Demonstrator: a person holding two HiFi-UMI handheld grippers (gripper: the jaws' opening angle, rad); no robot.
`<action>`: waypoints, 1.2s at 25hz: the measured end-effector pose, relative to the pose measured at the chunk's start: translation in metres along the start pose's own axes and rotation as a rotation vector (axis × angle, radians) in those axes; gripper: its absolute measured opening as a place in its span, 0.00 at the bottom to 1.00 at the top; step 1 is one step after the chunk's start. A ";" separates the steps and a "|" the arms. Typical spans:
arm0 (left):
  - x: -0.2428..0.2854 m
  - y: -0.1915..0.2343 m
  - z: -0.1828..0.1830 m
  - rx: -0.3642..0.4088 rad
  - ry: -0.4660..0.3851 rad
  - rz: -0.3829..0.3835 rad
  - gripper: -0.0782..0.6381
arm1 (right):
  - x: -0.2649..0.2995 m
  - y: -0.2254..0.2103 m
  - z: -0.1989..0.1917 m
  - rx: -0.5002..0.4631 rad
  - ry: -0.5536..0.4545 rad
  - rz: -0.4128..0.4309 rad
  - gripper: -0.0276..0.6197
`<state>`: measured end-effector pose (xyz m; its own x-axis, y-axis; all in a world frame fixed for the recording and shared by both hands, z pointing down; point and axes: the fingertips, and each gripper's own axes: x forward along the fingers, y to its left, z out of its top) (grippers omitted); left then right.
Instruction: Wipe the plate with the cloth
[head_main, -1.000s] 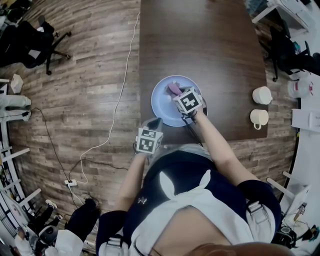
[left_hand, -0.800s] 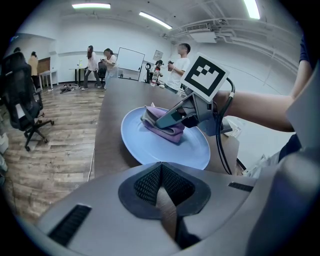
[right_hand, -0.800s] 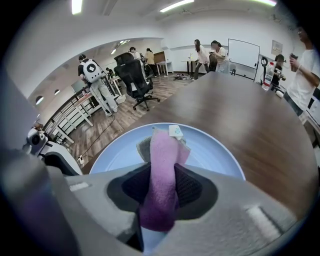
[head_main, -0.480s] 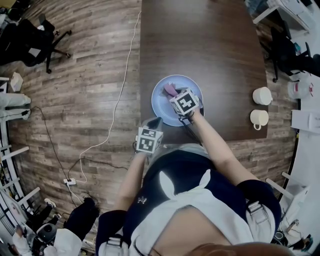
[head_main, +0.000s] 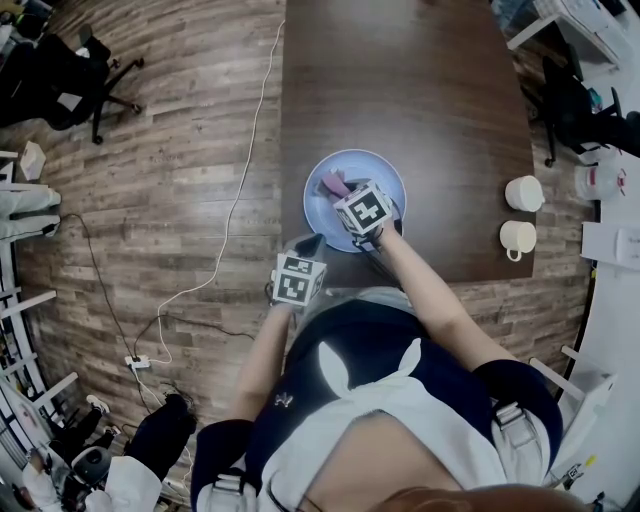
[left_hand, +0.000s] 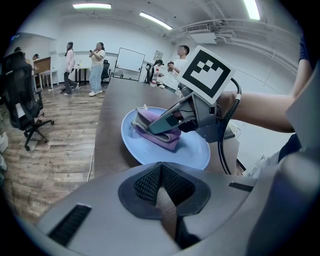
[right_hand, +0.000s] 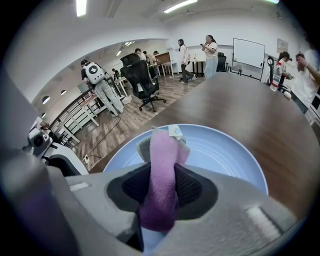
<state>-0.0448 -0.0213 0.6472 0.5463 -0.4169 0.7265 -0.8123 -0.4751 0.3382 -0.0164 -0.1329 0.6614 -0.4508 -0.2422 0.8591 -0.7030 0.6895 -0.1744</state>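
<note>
A light blue plate (head_main: 375, 175) lies near the front edge of the dark wooden table (head_main: 400, 80). My right gripper (head_main: 342, 192) is over the plate's left half, shut on a purple cloth (head_main: 328, 183) that rests on the plate. In the right gripper view the cloth (right_hand: 162, 165) runs up between the pads (right_hand: 192, 187) onto the plate (right_hand: 225, 155). My left gripper (head_main: 312, 243) hovers at the table's near edge just short of the plate, shut with nothing in it. The left gripper view shows the plate (left_hand: 192, 150), the cloth (left_hand: 160, 135) and the right gripper (left_hand: 162, 121) pressing it down.
Two white cups (head_main: 523, 190) (head_main: 518, 236) stand at the table's right side. A white cable (head_main: 250, 150) trails over the wooden floor to the left, near an office chair (head_main: 70, 80). Several people stand far off in the room.
My right gripper has dragged the cloth leftward across the plate, slightly toward me. The left gripper has stayed put.
</note>
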 end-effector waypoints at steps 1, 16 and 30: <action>-0.001 0.000 0.000 0.000 -0.001 0.001 0.12 | 0.000 0.002 -0.001 0.002 0.001 0.003 0.24; -0.004 0.001 0.004 -0.006 -0.006 0.013 0.12 | 0.004 0.029 -0.003 -0.026 -0.005 0.051 0.24; -0.002 0.000 0.001 -0.009 -0.006 0.016 0.12 | 0.002 0.042 -0.011 -0.031 0.000 0.065 0.24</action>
<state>-0.0459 -0.0214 0.6446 0.5343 -0.4292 0.7282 -0.8228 -0.4613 0.3319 -0.0409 -0.0966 0.6613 -0.4951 -0.1962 0.8464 -0.6546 0.7248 -0.2149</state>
